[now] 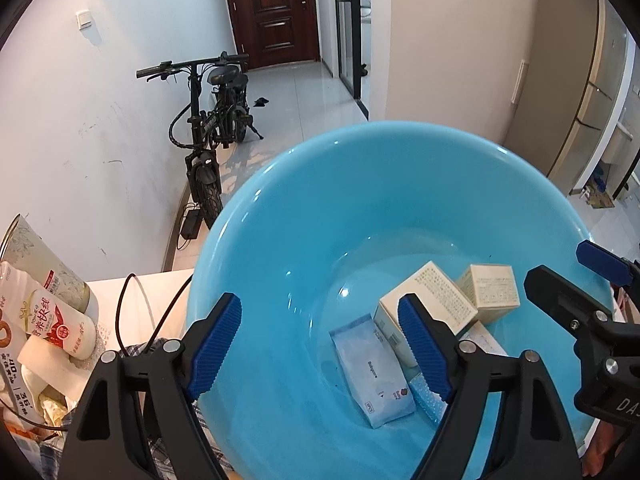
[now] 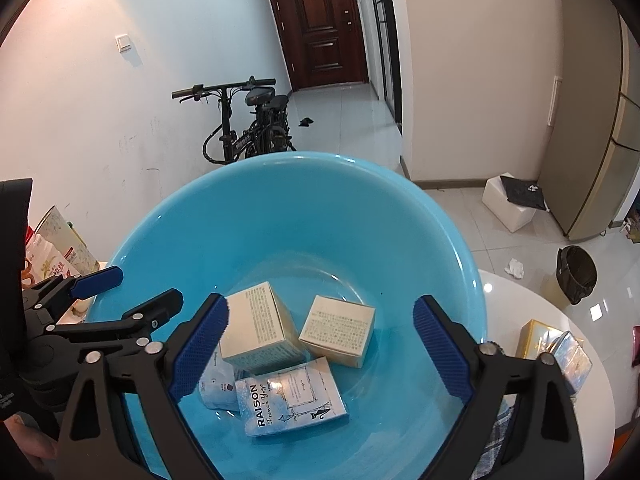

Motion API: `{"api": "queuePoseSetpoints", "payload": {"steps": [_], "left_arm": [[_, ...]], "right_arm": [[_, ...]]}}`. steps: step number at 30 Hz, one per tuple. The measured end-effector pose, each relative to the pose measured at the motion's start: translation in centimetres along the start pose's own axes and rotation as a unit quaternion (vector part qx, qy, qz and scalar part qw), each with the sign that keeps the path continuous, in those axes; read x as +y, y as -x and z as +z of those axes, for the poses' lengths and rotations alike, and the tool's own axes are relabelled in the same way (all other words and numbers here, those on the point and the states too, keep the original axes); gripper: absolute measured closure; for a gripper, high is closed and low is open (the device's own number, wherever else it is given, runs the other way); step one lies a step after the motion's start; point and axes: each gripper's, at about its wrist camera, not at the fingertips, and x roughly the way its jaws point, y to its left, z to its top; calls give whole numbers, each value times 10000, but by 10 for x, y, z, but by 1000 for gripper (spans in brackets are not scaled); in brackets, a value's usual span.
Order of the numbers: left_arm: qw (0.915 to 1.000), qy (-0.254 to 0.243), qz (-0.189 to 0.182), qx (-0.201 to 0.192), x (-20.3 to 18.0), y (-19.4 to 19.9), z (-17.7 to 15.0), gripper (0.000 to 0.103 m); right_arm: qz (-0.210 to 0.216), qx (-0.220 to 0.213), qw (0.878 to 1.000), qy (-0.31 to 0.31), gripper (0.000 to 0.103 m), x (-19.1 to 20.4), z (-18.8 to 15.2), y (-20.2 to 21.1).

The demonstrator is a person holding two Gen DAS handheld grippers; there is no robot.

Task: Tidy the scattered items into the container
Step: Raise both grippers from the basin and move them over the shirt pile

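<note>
Boxes and packets lying in blue basin; both grippers being held wide, empty; tissue packs at 3 o'clock being left.

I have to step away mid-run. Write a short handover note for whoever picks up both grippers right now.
Left gripper: jaws open, empty, over the blue basin.
Right gripper: jaws open, empty, over the same basin.
Done: in the basin lie two cream boxes, the RAISON packet and a pale blue Babycare pack.
Left: packs on the white table beside the basin, by the right rim; the snack bags on the left may belong too.
</note>
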Motion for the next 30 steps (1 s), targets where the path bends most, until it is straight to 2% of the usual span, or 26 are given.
{"api": "queuePoseSetpoints", "payload": {"steps": [6,9,15,20,25,30], "left_arm": [[9999,-31,74,67,-2,-2,-1,19],[10000,-24,32,77,-2,-3,-1,14],[9999,-78,100,84,-3,-3,0,14],[9999,80,-80,4,0,5,-1,14],[9998,119,-176,-21,4,14,-5,14],[9982,331,-499,21,12,24,-11,14]], "right_arm": [[2,73,9999,-76,2,-4,-1,-2],[-46,89,9999,-27,2,-1,-2,-2],[-43,121,9999,-21,1,2,-1,-2],[21,79,9999,-96,1,4,0,4],[-49,94,9999,94,1,9,-3,11],[-71,60,9999,117,1,12,-1,27]]}}
